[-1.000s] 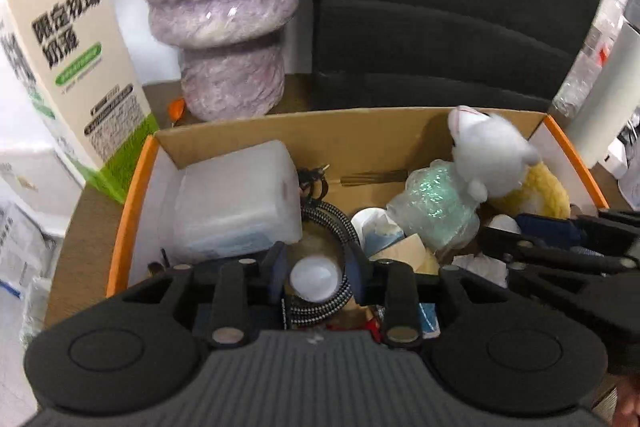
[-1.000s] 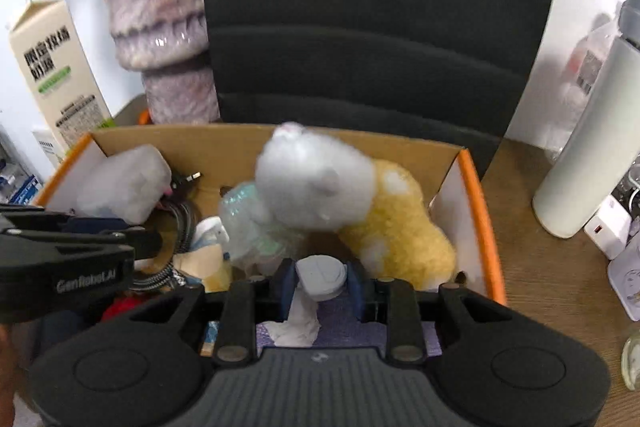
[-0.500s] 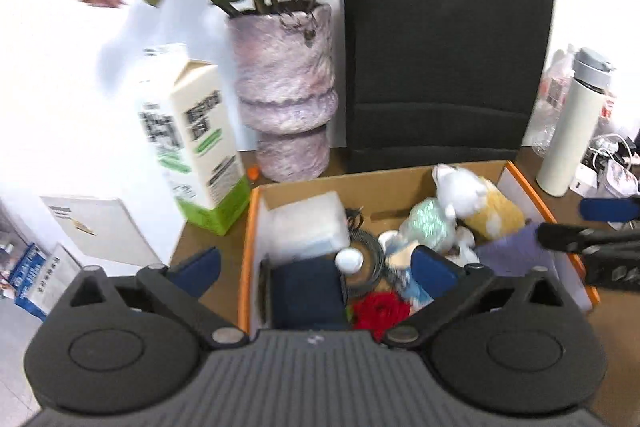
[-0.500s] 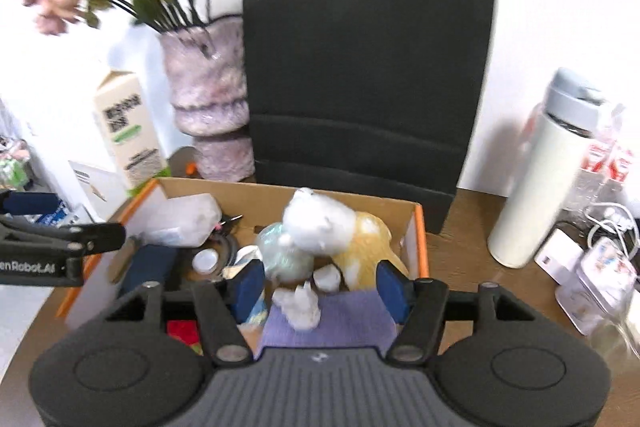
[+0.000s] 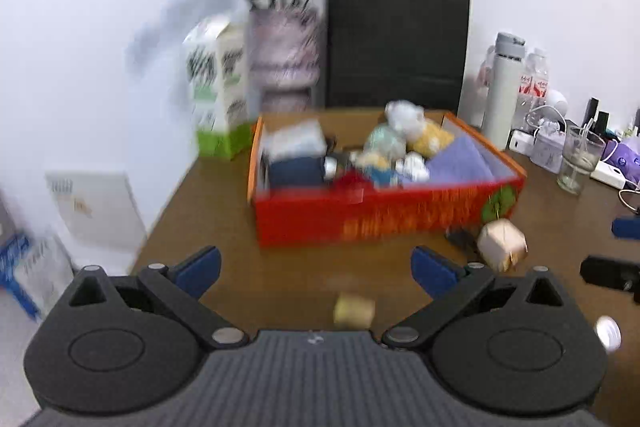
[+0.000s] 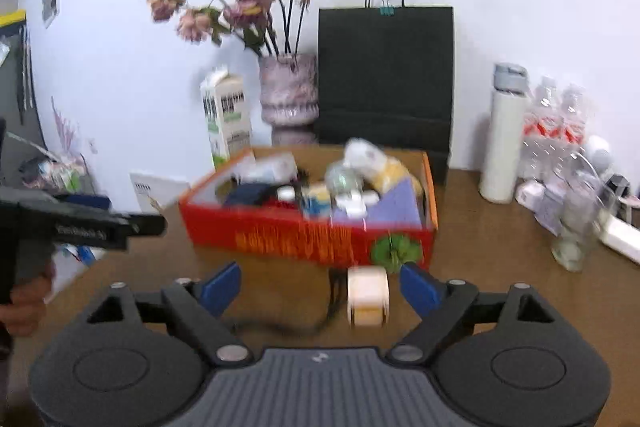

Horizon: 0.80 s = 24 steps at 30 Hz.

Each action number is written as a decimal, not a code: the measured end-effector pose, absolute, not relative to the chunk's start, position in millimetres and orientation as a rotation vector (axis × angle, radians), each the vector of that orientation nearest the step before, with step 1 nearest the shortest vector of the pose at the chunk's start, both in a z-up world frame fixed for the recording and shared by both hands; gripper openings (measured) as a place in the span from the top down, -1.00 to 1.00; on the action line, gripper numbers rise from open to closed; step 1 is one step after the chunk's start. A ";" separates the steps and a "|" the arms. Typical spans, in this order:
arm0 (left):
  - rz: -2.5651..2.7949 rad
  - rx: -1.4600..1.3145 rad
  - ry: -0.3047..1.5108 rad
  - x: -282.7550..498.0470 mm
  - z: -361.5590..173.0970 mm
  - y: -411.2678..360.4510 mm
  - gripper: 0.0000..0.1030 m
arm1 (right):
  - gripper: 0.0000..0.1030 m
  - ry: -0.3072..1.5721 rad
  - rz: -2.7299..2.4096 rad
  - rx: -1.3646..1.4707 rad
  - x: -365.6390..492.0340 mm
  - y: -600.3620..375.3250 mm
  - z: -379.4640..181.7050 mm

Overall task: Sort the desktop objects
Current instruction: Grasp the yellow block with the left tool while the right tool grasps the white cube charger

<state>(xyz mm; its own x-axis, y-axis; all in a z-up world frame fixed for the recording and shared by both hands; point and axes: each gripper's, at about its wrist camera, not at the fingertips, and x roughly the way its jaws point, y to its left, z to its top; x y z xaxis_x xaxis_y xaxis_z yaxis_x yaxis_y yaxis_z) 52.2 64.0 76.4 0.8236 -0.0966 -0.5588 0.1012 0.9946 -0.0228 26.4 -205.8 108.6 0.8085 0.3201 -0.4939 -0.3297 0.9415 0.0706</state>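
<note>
Looking along the left gripper (image 5: 316, 267), its blue-padded jaws stand spread wide with nothing gripped; bare brown table (image 5: 224, 211) shows between them, along with a small, blurred tan block (image 5: 354, 311) lying close to the gripper body. Beyond the fingertips sits the red cardboard box (image 5: 384, 215), the landmark here, packed with sorted things: a white-and-yellow plush toy (image 5: 412, 123) at its far side, a purple cloth (image 5: 460, 163) at its right end, a dark blue item (image 5: 296, 171) at its left end. Just off the box's near right corner rests a roll of tape (image 5: 502, 245). Behind the box stand a milk carton (image 5: 218, 99), a vase of dried flowers (image 5: 284, 59) and a black paper bag (image 5: 398, 39); to the right of the box are a white bottle (image 5: 502, 95) and a drinking glass (image 5: 580, 163).

From the right wrist, the right gripper (image 6: 320, 283) has its jaws opening, with no pad pressing on anything. The tape roll (image 6: 368, 295) lies on the table between the fingertips, nearer the right pad and just in front of the box (image 6: 304, 235). Left of the box, the other gripper (image 6: 92, 223) reaches in, held by a hand (image 6: 24, 303).
</note>
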 end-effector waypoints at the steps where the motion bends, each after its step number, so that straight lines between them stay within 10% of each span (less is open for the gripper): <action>1: -0.090 -0.026 0.613 44.5 67.8 65.0 -1.00 | -0.68 0.537 0.321 -0.015 17.7 -205.9 97.5; 14: -0.015 0.020 0.657 9.8 24.4 43.6 -1.00 | -0.55 0.616 0.235 -0.004 -5.8 -195.3 45.0; 24: -0.139 0.116 0.686 90.0 6.2 24.4 -0.47 | -0.48 0.595 0.205 -0.021 60.0 -186.2 44.8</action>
<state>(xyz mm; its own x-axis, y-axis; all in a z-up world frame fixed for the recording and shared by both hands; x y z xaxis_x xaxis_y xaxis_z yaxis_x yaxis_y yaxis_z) 90.0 24.4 6.2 0.7653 -0.0896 -0.6374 0.1658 0.9843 0.0606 60.0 -186.2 44.8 0.8085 0.1861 -0.5583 -0.1980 0.9794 0.0398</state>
